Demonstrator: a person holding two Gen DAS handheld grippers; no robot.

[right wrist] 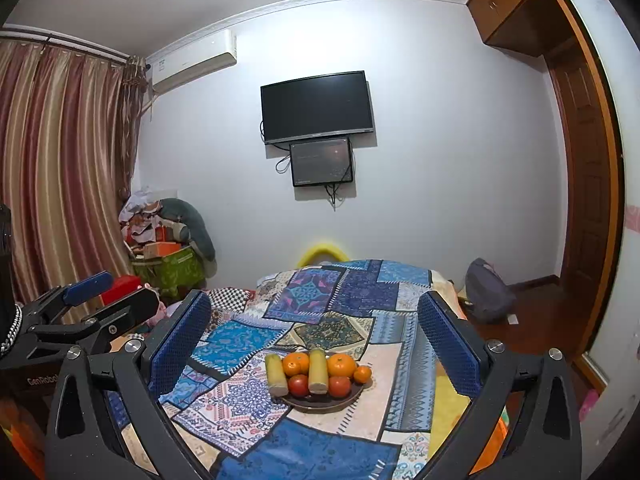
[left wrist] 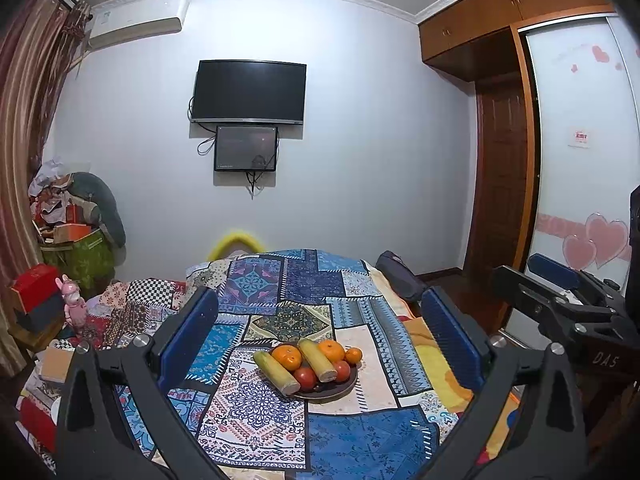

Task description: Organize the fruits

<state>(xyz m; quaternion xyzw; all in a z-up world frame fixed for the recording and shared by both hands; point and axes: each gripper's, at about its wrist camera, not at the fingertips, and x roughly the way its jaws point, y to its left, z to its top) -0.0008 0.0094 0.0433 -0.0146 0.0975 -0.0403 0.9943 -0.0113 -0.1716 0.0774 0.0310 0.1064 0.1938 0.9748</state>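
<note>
A bed (left wrist: 360, 436) carries everything, covered by a patchwork quilt (left wrist: 256, 404) in blues, creams and reds; near the quilt's middle sits a dark round plate (left wrist: 344, 389) — two corn cobs, three oranges and two tomatoes piled on it; a checkered patch shows toward the left edge; a yellow blanket (left wrist: 440, 364) lies along the right side.

"DAS" on right tool (left wrist: 560, 304), "GenRobo" on left tool (right wrist: 116, 300)
</note>
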